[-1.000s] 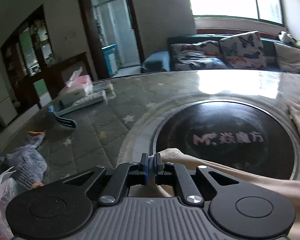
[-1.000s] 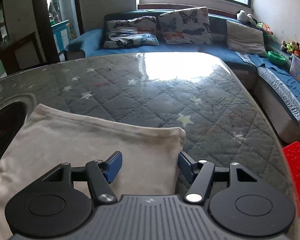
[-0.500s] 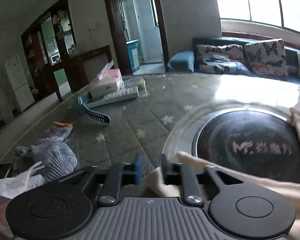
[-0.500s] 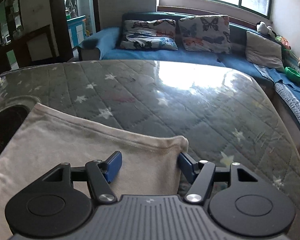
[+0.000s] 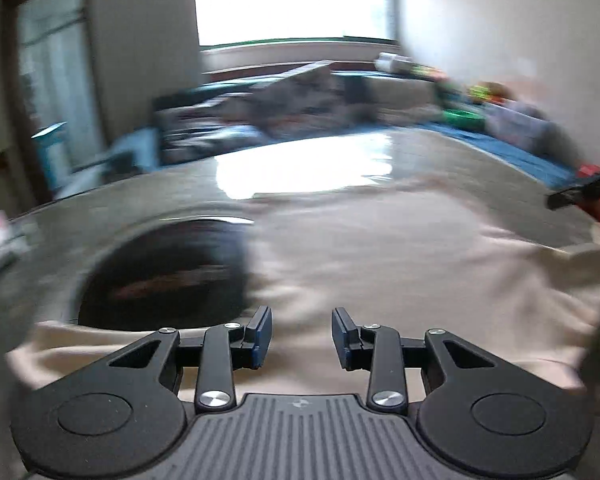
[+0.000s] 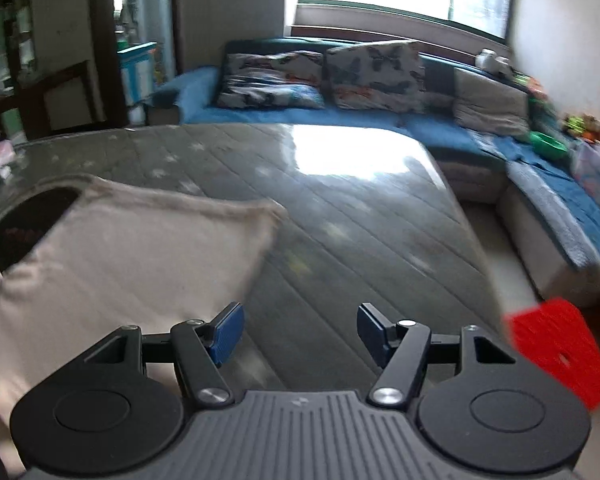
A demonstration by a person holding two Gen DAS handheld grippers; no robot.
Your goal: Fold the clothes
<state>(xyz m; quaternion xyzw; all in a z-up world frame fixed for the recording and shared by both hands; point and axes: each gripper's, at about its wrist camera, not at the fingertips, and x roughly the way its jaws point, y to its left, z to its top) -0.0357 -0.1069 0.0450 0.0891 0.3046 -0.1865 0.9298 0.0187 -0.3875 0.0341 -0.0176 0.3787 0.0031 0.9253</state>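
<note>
Left gripper (image 5: pixel 301 335): fingers released, empty, directly over the beige cotton garment (image 5: pixel 380 264), which spreads ahead and rightward. Right gripper (image 6: pixel 300 332): fingers released, empty, over the quilted glass-topped surface (image 6: pixel 360 220); the garment edge lies left of its left finger (image 6: pixel 228 330). Left gripper is nearer

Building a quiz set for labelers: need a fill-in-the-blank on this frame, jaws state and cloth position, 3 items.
1. The left gripper has its jaws ____, with nothing between them.
2. The beige cloth lies on the quilted, star-patterned ____.
3. In the right wrist view, the cloth sits to the ____ of the right gripper.

Missing words: open; table; left
</note>
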